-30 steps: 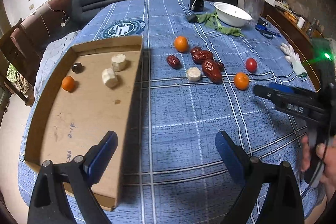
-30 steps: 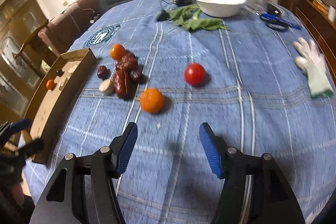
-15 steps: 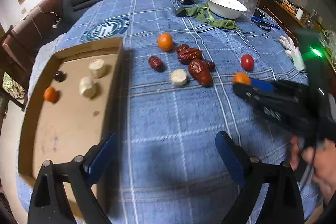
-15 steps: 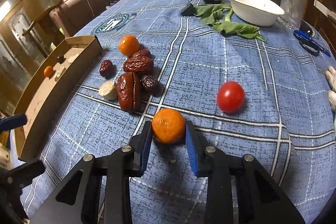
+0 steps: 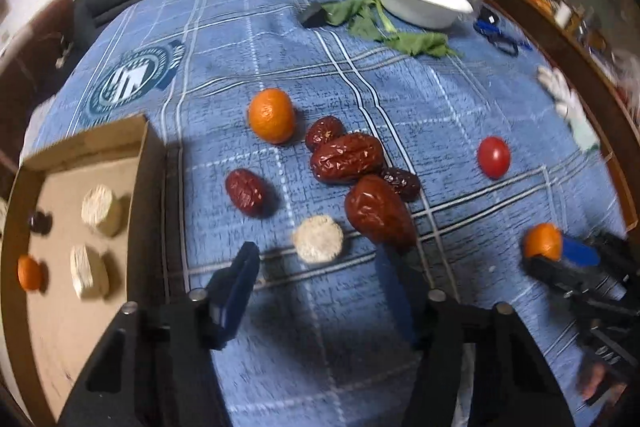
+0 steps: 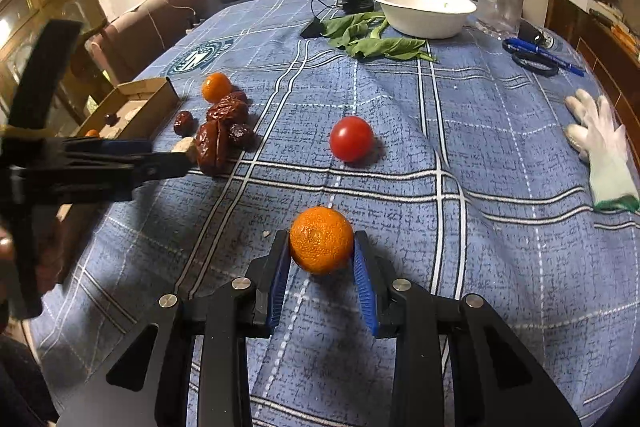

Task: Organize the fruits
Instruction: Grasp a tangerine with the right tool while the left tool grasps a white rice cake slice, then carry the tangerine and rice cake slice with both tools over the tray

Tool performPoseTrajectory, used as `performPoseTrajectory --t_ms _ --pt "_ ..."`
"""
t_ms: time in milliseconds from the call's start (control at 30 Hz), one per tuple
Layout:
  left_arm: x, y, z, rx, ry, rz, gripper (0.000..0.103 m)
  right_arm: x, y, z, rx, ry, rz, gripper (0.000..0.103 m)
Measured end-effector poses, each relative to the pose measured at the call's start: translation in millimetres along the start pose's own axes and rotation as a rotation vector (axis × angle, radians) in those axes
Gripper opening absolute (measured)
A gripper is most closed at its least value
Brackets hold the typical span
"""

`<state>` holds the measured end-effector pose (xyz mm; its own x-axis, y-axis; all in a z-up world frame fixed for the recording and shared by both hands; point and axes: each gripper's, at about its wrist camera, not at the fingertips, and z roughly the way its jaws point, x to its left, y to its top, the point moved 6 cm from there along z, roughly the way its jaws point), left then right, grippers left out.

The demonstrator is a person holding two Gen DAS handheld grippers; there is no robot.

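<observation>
**A:** Start at the right tongs (image 6: 322,259). They're clamped on a mandarin (image 6: 321,239), a blue pad on each flank, close to the near edge of the bench (image 6: 500,227).

**B:** The pads hold it low and at the back, near the tips, with most of the ball standing clear above and ahead of them. If it's lifted quickly, I'd expect it to roll out forward.

**A:** And the left tongs (image 5: 320,287)?

**B:** Their jaws are closing, about half open, with nothing gripped. The pale round slice (image 5: 318,239) lies just ahead of the tips, and the big date (image 5: 378,213) is almost touching the right-hand finger. The view is blurred too.

**A:** So closing there could nudge the date or catch both at once.

**B:** That's my worry. The dates are bunched together, so knocking one would shift the heap towards the second mandarin (image 5: 271,115) or the tomato (image 5: 493,157).

**A:** Where should everything end up?

**B:** Probably the cardboard tray (image 5: 154,163) at the left edge, which already holds slices and a small mandarin. Its raised wall could clip a low carry.
</observation>
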<state>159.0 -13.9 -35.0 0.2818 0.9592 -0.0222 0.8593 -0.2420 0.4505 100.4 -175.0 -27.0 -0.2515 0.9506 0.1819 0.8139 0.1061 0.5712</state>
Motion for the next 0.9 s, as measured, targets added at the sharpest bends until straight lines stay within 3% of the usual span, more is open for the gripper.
performPoseTrajectory --t_ms 133,167,200,533,900 --pt "-1.7 4.4 9.4 -0.018 0.012 0.058 0.047 0.5 2.4 1.3 -0.003 0.021 0.016 0.031" --pt "-2.8 5.8 10.0 -0.025 -0.003 0.056 0.035 1.0 3.0 1.9 -0.003 0.022 0.015 0.031" --pt "-3.2 7.4 10.3 -0.027 -0.02 0.047 0.03 1.5 2.0 1.3 -0.003 0.022 0.013 0.031" --pt "-7.0 -21.3 -20.3 -0.049 -0.153 -0.087 0.029 -4.0 -3.9 -7.1 -0.009 0.005 0.056 0.031" --pt "-22.1 -48.0 -73.9 -0.13 -0.189 -0.036 0.029 4.1 -21.1 -35.7 -0.026 -0.068 0.067 0.031"
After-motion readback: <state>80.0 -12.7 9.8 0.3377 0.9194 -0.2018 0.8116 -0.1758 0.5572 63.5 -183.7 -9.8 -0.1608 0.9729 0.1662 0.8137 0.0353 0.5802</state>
